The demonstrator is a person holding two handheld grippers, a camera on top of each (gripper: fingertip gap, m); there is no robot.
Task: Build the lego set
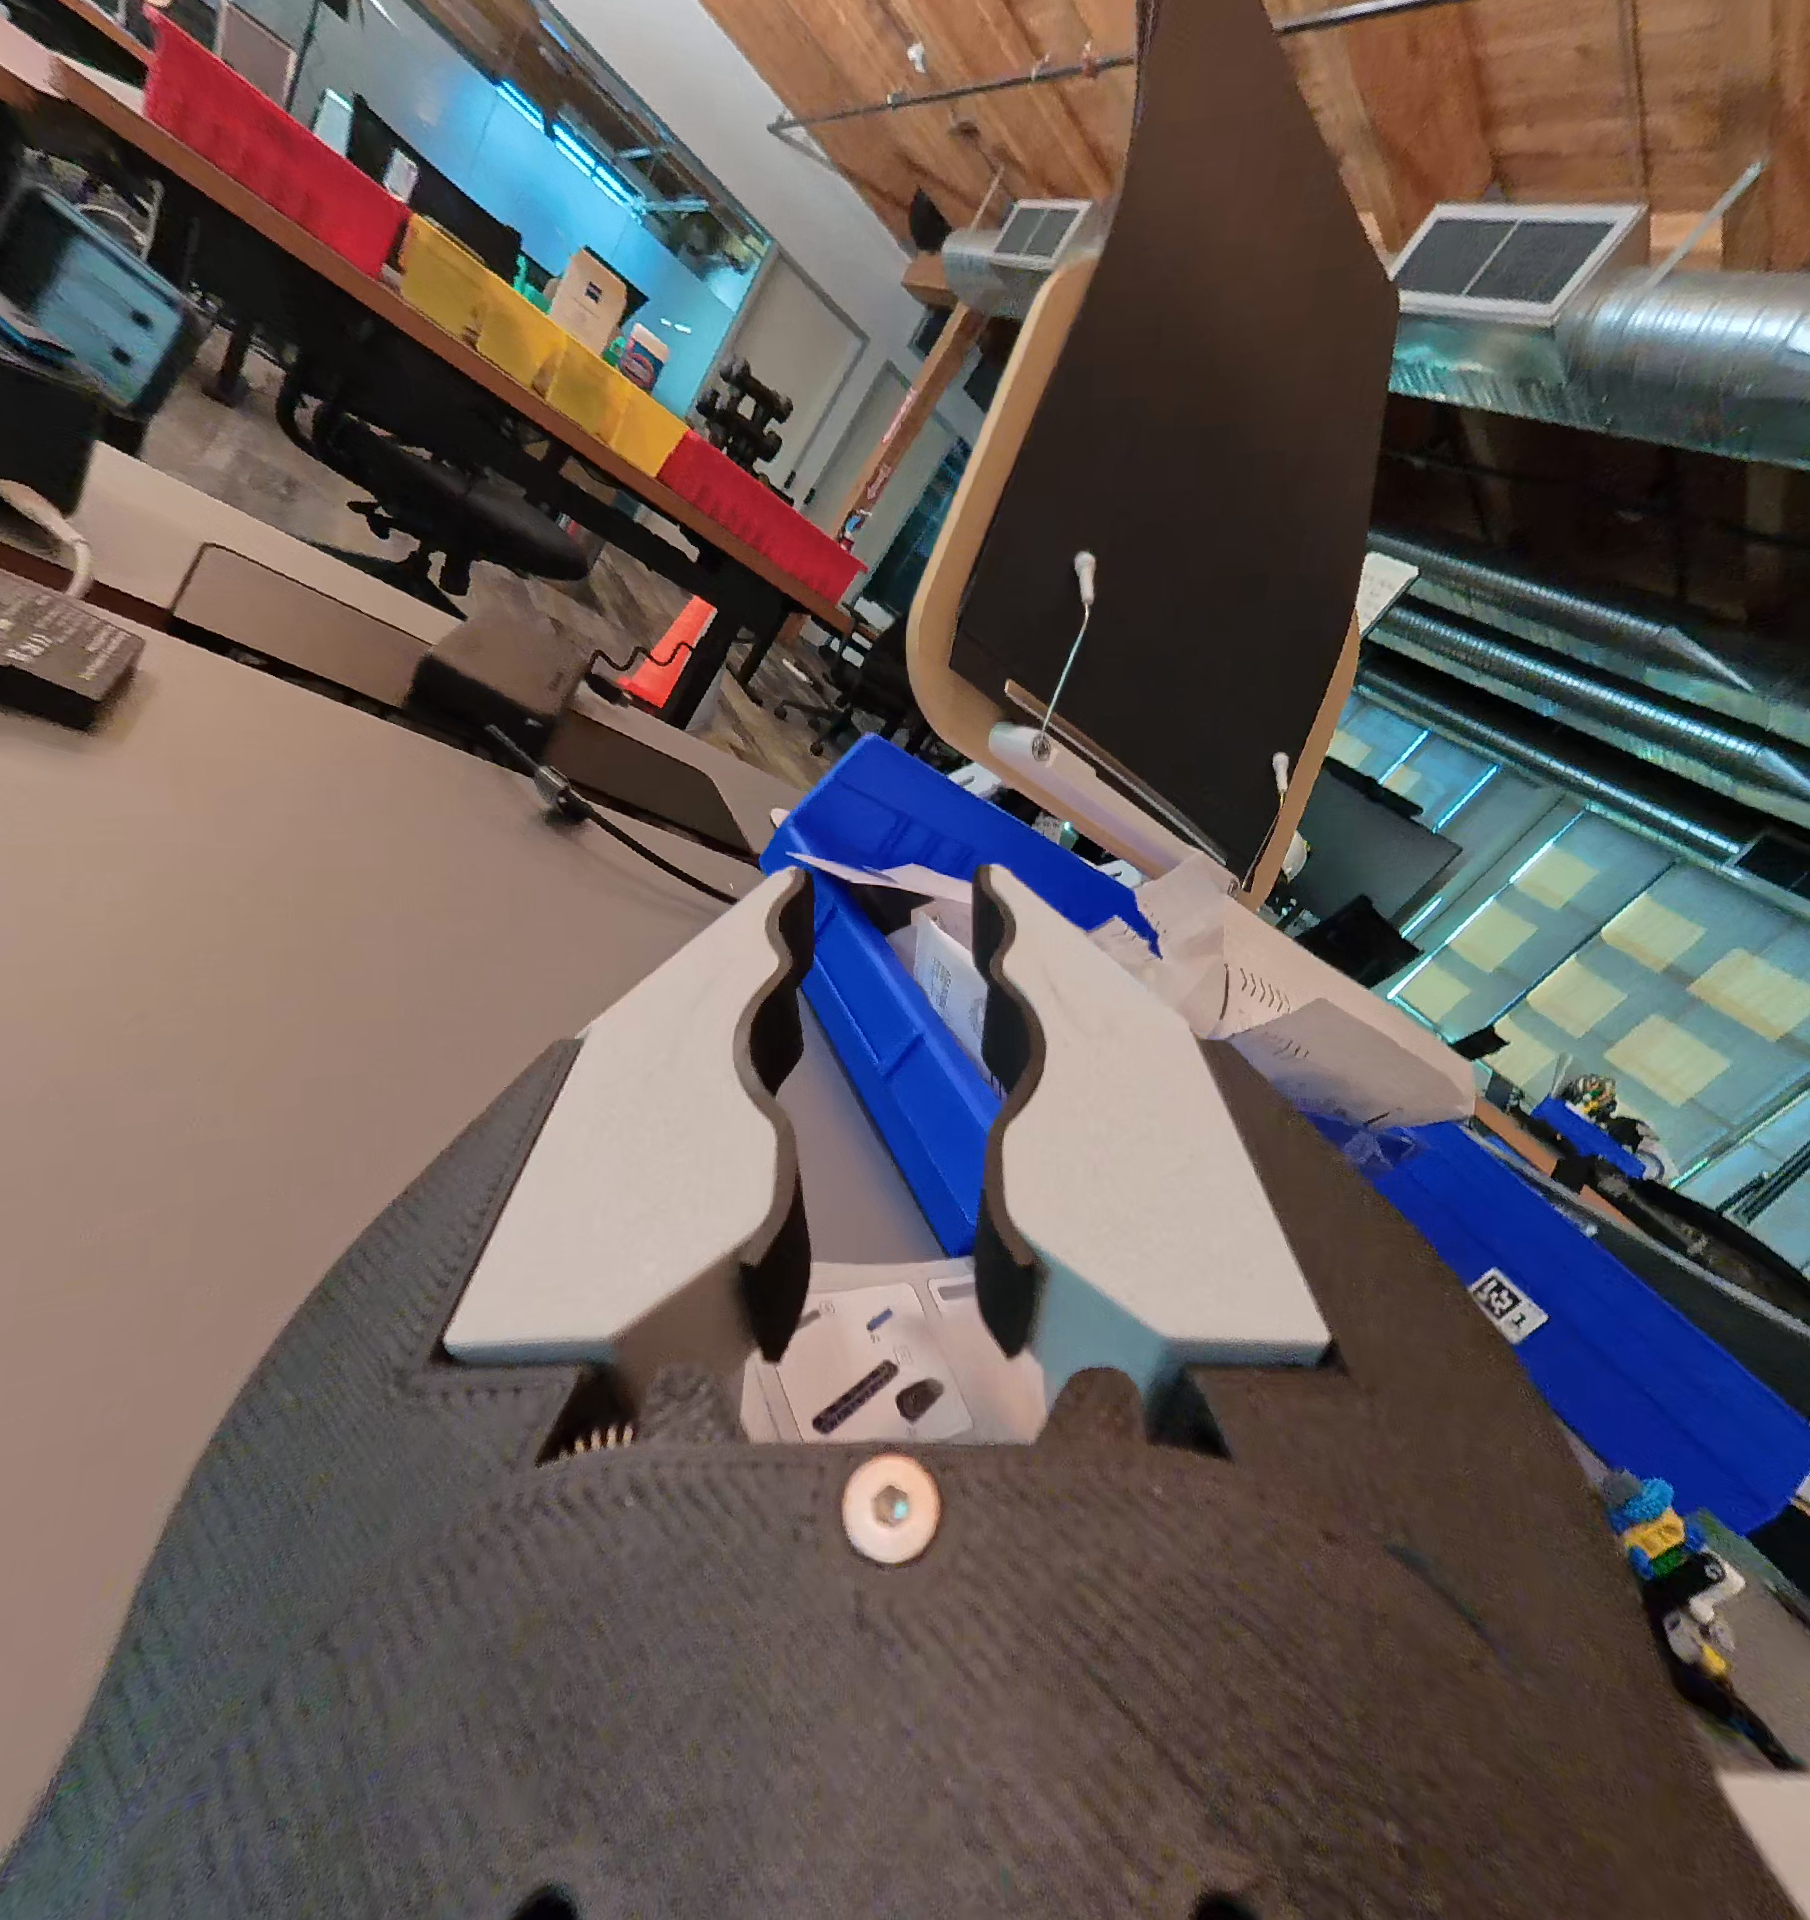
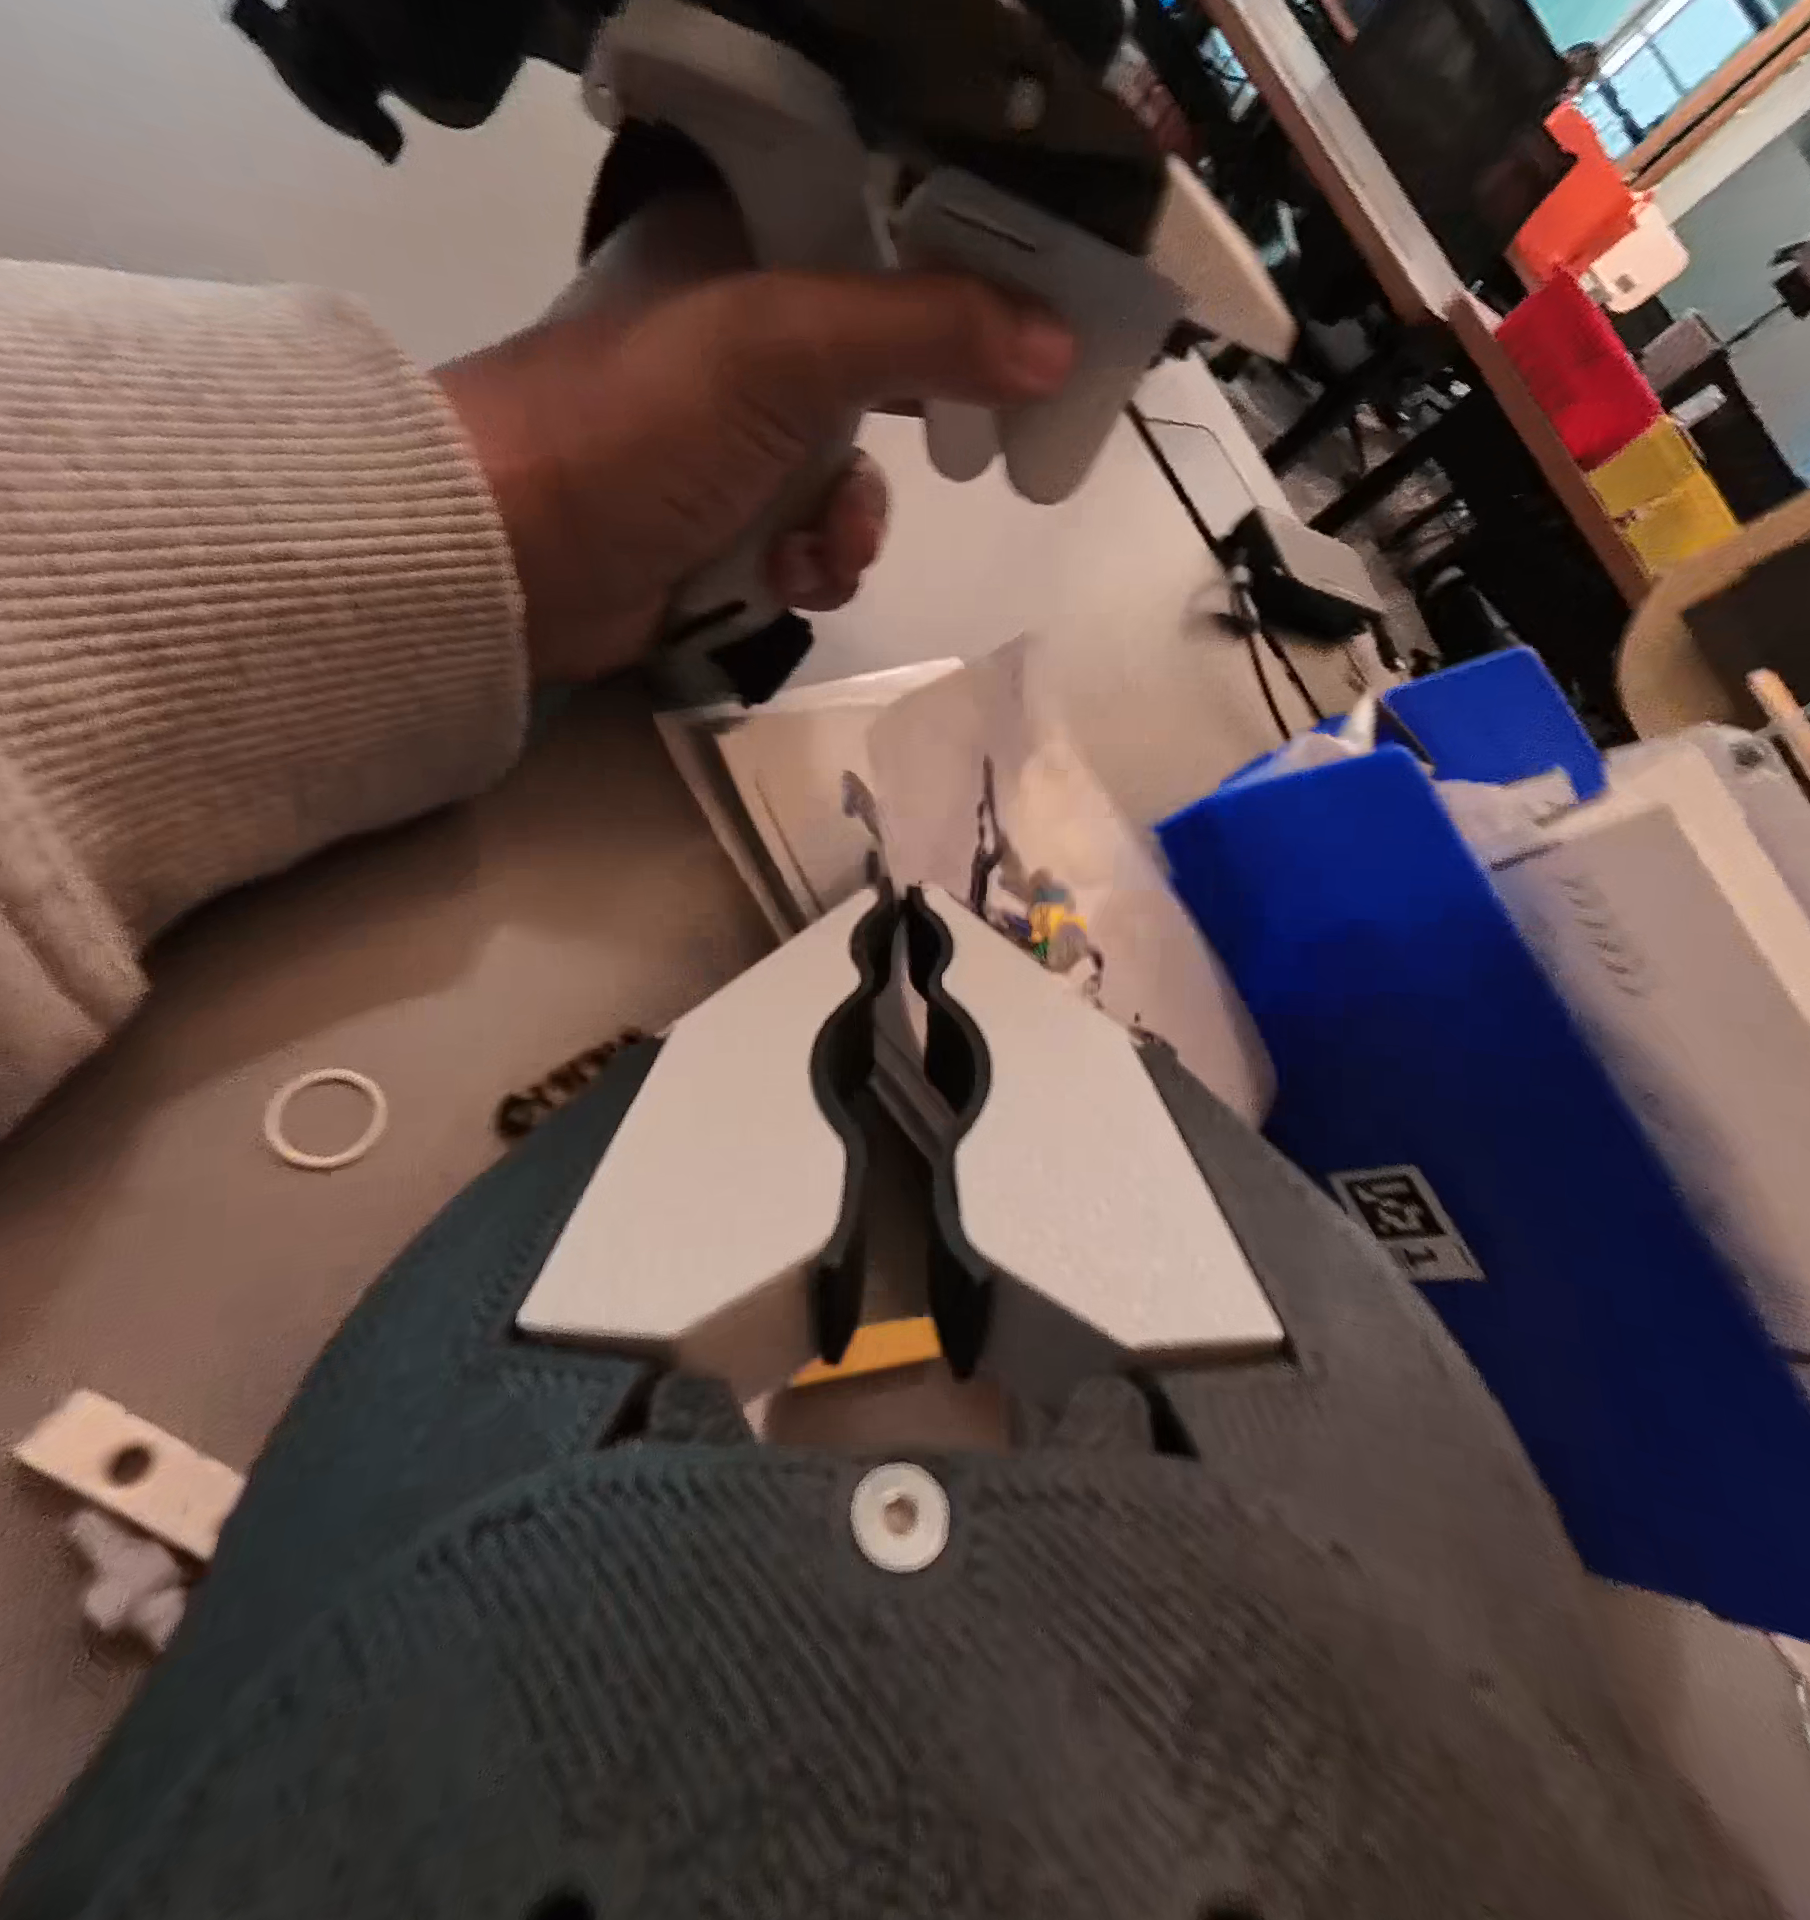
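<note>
In the left wrist view my left gripper (image 1: 890,894) is open and empty, raised and tilted above the table. Between its fingers I see a white instruction sheet (image 1: 859,1371). A small colourful lego build (image 1: 1659,1548) stands low at the right. In the right wrist view my right gripper (image 2: 901,899) is shut, with a thin grey piece (image 2: 911,1091) showing between its pads. Just past its tips lies the same lego build (image 2: 1052,925) on white paper (image 2: 859,748). A hand (image 2: 724,436) holds the left gripper (image 2: 880,208) above it.
A blue bin (image 2: 1452,1091) stands right of the paper; it also shows in the left wrist view (image 1: 911,1039) with a white box (image 1: 1296,1008). A white ring (image 2: 324,1120), a dark chain piece (image 2: 558,1081) and a white holed piece (image 2: 122,1465) lie on the table. A black board (image 1: 1171,520) stands behind. Tip to tip, the grippers are about 15 cm apart.
</note>
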